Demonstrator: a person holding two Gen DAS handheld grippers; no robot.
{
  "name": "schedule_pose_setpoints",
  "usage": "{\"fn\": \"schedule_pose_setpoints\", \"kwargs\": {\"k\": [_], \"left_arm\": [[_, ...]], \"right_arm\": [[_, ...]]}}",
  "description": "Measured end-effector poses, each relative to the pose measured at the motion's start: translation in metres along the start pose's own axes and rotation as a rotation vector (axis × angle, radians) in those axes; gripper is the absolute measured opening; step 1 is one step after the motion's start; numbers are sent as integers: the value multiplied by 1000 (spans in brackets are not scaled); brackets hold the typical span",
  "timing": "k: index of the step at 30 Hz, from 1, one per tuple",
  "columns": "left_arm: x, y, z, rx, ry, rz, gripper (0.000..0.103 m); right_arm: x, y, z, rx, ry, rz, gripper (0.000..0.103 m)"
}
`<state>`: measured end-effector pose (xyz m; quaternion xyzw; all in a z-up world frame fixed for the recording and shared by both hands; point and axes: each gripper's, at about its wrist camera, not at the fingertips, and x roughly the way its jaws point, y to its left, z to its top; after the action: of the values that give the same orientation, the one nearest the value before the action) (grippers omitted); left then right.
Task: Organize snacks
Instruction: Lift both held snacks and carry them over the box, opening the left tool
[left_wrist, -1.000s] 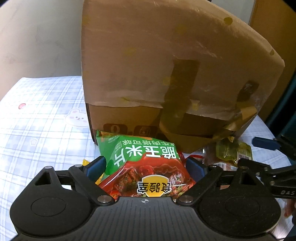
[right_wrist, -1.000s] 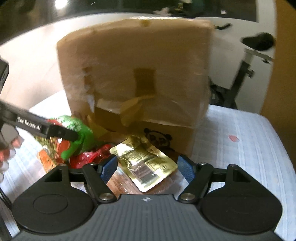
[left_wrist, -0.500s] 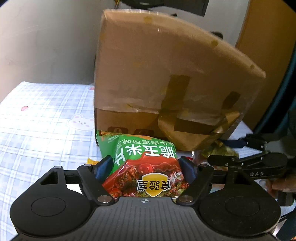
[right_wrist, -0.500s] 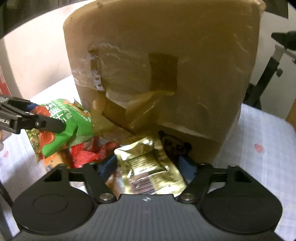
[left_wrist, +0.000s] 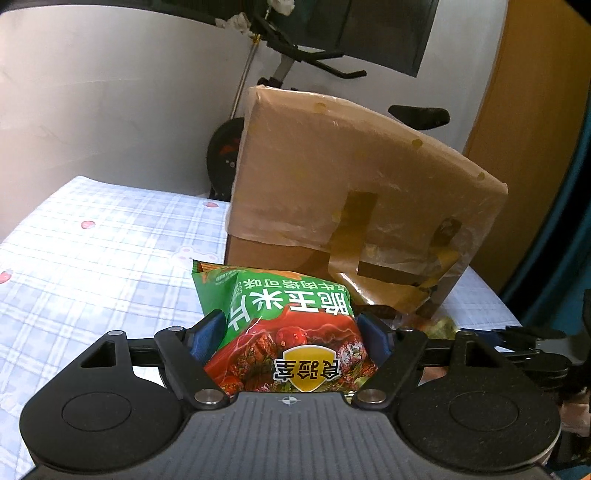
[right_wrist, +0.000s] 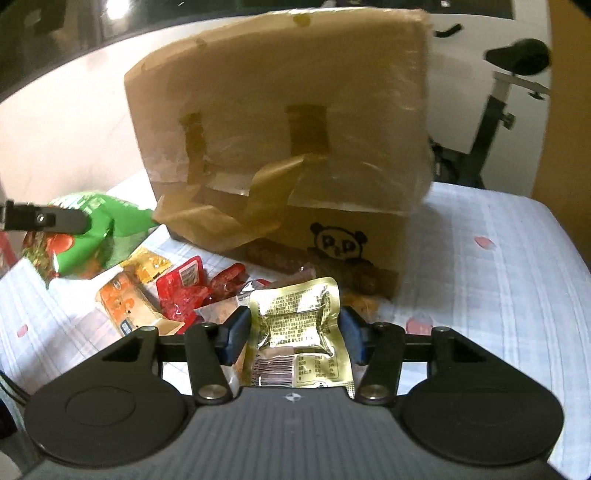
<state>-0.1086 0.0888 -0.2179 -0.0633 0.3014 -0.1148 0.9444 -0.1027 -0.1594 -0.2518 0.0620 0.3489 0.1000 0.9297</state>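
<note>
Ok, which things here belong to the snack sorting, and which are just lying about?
Part of the job:
green chip bag
gold foil packet
loose red and orange packets
cardboard box

Just around:
exercise bike
checked tablecloth

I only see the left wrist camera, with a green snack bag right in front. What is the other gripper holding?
Observer: The right gripper has a gold foil packet between its fingers, which have just been closing on it.
Operator: Any snacks besides my green bag?
Observer: Yes, red packets and an orange one lie loose on the table in front of the cardboard box.
Operator: Is there a picture on the box?
Observer: A black panda face, low on its front.
</note>
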Motion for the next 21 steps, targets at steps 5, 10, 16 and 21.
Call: {"fn": "schedule_pose_setpoints", "kwargs": {"k": [5,10,16,21], "left_arm": [[0,4,-3,-18,13,24,80],[-8,7,-2,-26,-12,34,80],[-21,4,8,-1,-73,34,80],[-39,-3,28,34,-152,1,80]], "right_arm": [[-15,-4,-4,72,-39,-3,55],[-29,-9,-2,107,-69,-4,55],[-46,-8,10,116,-133,2,55],[-66,-4,34,94,-217,22,55]]}}
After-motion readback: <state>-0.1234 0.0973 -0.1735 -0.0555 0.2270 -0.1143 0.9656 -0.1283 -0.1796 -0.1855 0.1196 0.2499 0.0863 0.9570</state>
